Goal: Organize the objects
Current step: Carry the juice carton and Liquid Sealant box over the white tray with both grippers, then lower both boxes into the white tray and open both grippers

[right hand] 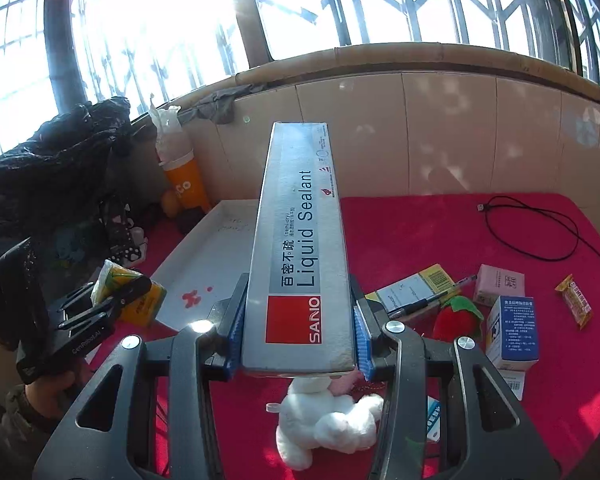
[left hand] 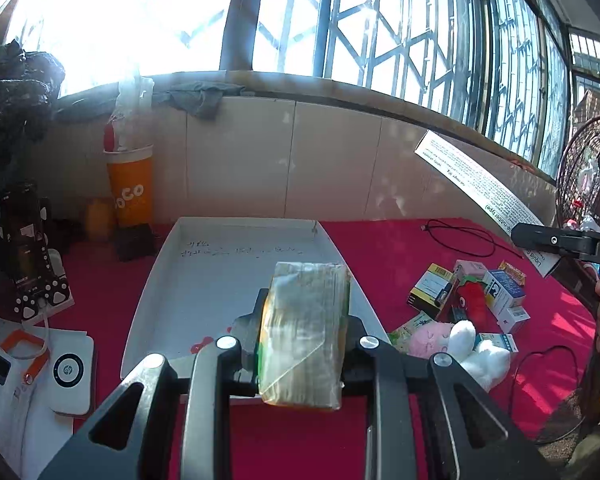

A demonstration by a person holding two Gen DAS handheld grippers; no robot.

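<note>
My left gripper (left hand: pixel 304 332) is shut on a plastic-wrapped tissue pack (left hand: pixel 306 328) with yellow and green print, held above the near end of a shallow white tray (left hand: pixel 204 264). In the right wrist view the same tissue pack (right hand: pixel 112 280) sits in the left gripper (right hand: pixel 118 290) at the tray's (right hand: pixel 188 276) near left corner. My right gripper (right hand: pixel 298 320) is shut on a long grey Liquid Sealant box (right hand: pixel 298 240) that points away over the tray's right side. From the left wrist view the sealant box (left hand: pixel 480 192) slants in at the right.
On the red cloth to the right lie small cartons (right hand: pixel 512 332), a pen (right hand: pixel 420 304), a strawberry toy (right hand: pixel 458 318), a white plush (right hand: pixel 324 420) and a black cable (right hand: pixel 540 232). An orange cup (left hand: pixel 130 192), a phone stand (left hand: pixel 28 240) and a black bag (right hand: pixel 48 176) stand at the left.
</note>
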